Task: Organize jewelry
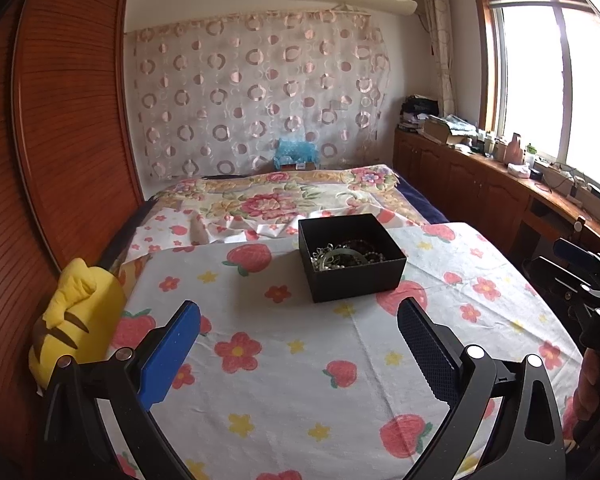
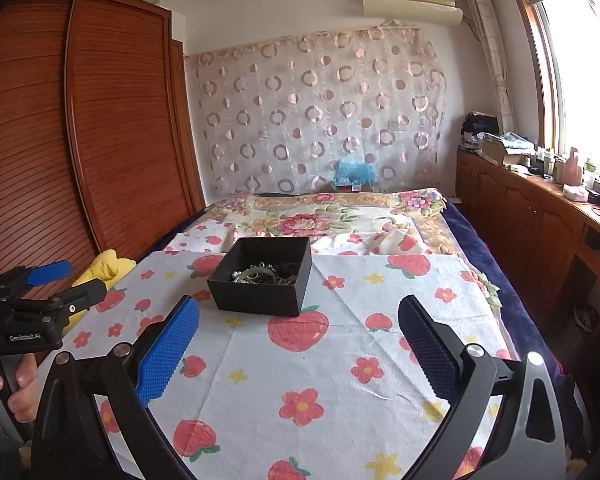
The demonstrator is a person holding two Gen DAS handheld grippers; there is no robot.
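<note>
An open black box (image 1: 352,276) sits on the strawberry-print cloth (image 1: 292,380) on the bed; it also shows in the right wrist view (image 2: 256,300). Inside lies tangled jewelry (image 1: 342,256): pearl strands, dark beads and a greenish bangle, seen too in the right wrist view (image 2: 264,274). My left gripper (image 1: 300,344) is open and empty, short of the box. My right gripper (image 2: 300,344) is open and empty, short of the box and to its right. The right gripper shows at the left view's right edge (image 1: 588,292); the left gripper shows at the right view's left edge (image 2: 40,300).
A yellow plush toy (image 1: 76,320) lies at the bed's left edge beside the wooden wardrobe (image 1: 60,140). A folded floral quilt (image 1: 284,200) lies beyond the box. A cluttered wooden cabinet (image 1: 500,184) runs along the right under the window.
</note>
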